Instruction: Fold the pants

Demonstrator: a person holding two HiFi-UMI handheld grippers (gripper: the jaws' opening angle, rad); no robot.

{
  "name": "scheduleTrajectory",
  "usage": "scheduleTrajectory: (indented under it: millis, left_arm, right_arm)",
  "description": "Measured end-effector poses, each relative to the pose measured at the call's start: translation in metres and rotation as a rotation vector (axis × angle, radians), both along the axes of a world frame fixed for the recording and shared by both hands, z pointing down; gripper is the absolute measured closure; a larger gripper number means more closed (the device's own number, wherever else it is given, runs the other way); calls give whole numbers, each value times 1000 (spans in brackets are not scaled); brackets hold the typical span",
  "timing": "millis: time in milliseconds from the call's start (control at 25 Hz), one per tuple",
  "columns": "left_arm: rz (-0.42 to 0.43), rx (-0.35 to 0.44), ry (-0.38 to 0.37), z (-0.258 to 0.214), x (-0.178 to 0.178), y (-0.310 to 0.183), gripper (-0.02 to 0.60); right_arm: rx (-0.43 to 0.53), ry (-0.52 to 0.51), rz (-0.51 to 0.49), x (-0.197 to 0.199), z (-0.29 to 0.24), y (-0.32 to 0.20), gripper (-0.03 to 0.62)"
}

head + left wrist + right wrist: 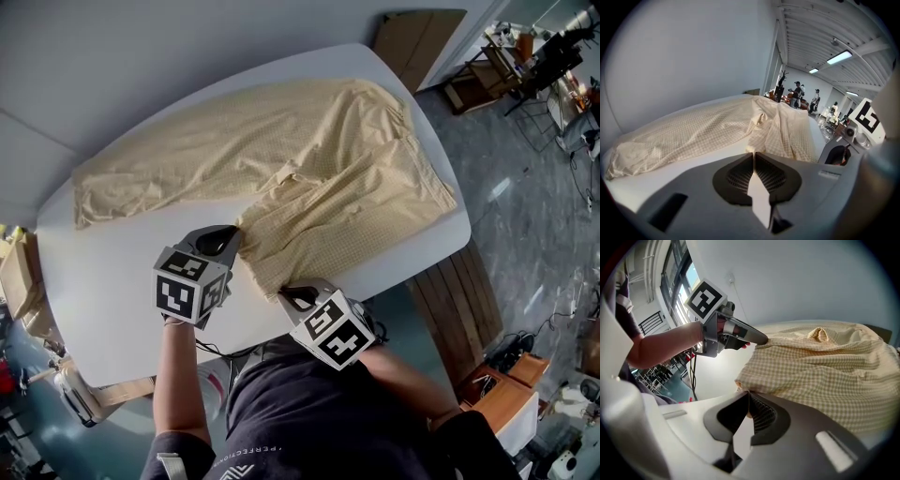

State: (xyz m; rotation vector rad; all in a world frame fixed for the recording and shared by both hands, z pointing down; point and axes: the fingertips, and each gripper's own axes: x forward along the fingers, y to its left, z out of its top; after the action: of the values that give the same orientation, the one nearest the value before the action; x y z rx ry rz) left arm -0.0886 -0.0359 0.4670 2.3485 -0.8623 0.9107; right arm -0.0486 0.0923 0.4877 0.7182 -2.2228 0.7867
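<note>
Pale yellow checked pants lie spread on the white table, one leg stretched to the left and the other coming toward me. My left gripper is shut on the left corner of the near leg's hem; in the right gripper view the left gripper pinches the cloth. My right gripper is shut on the hem's right corner at the table's front edge, and in its own view the right gripper has the fabric edge at its tips. In the left gripper view the jaws of the left gripper stand together against the pants.
The table's near edge runs just under both grippers. A wooden bench stands under the table's right end, and cardboard boxes sit at the left. Several people stand far back in the room. Grey floor lies to the right.
</note>
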Motion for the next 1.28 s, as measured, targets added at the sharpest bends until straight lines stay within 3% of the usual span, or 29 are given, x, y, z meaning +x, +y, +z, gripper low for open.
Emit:
scheduleTrajectory:
  millis: [160, 320, 520, 760, 1040, 1280]
  left_arm:
    - [-57, -24, 73, -25, 7, -8, 565]
    - [-49, -19, 119, -55, 27, -10, 565]
    - [-30, -16, 222, -89, 70, -12, 565]
    - [7, -5, 295, -118, 140, -28, 565]
    - [76, 18, 281, -130, 230, -44, 565]
    - [101, 32, 226, -118, 275, -64, 565]
  right_arm:
    - [12, -46, 18, 14, -18, -4, 585]
    - [56, -76, 34, 36, -41, -17, 586]
    - [91, -94, 44, 81, -63, -36, 586]
    - [117, -142, 106, 154, -88, -66, 586]
    - [113, -167, 175, 242, -97, -87, 586]
    - [97, -161, 215, 288, -94, -97, 586]
